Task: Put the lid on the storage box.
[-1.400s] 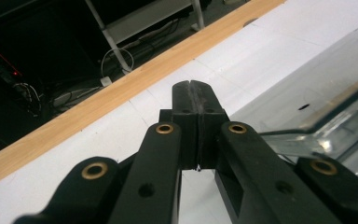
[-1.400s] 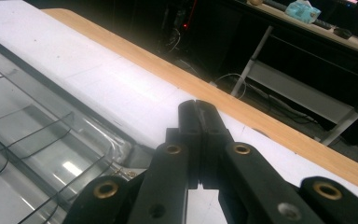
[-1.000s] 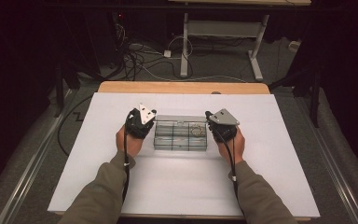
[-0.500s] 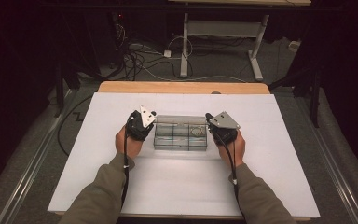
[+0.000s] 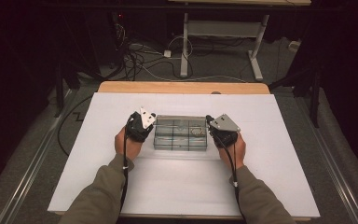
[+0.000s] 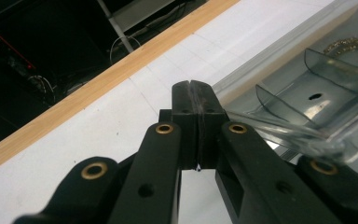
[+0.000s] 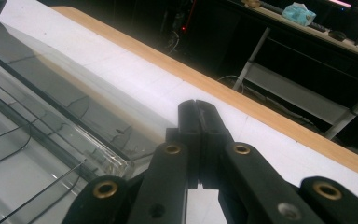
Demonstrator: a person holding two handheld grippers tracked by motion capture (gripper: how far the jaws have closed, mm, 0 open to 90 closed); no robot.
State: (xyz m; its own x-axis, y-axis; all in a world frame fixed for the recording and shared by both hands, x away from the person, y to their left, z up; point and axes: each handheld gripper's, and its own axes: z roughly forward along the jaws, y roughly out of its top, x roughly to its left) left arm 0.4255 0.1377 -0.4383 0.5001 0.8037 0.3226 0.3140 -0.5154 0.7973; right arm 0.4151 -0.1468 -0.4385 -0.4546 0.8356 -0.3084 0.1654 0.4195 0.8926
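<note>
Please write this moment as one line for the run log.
left hand-held gripper: shut, beside clear box | right hand-held gripper: shut, opposite end | box on table

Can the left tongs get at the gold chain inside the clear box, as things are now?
Probably yes. The clear box looks open on top, and the left tongs sit shut beside its end. The gold chain lies a few compartments away; only low dividers stand between.

From my seat, the clear compartment box (image 5: 181,133) has both short ends covered by the left gripper (image 5: 142,123) and right gripper (image 5: 223,128) in the high view. The small glittery thing (image 5: 196,131) in one cell is too small for me to identify. In each gripper view the frame edge cuts the box off
</note>
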